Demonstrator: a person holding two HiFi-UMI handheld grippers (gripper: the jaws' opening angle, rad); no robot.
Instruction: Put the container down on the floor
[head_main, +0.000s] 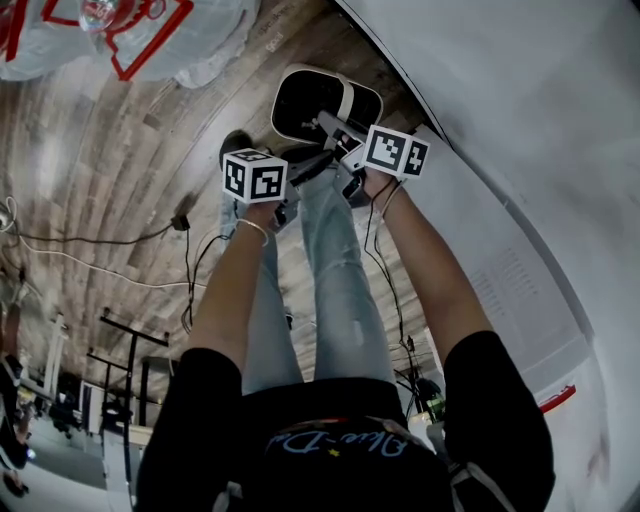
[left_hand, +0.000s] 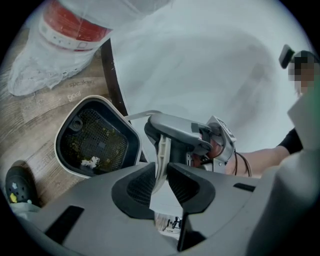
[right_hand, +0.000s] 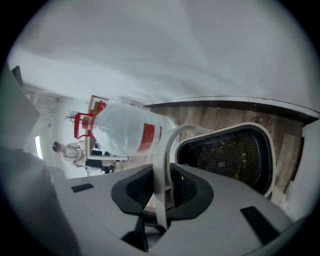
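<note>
Both tools are clamped on the white handle (left_hand: 162, 150), left tool (left_hand: 160, 182) and right tool (right_hand: 162, 187) pinching it side by side. The mesh-bottomed container (head_main: 348, 90) hangs low over the wooden floor (head_main: 120, 180) beside the wall (head_main: 520, 100); whether it's touching down, I can't confirm. I'd lower it level, both hands together, and let it settle flat before I release.
</note>
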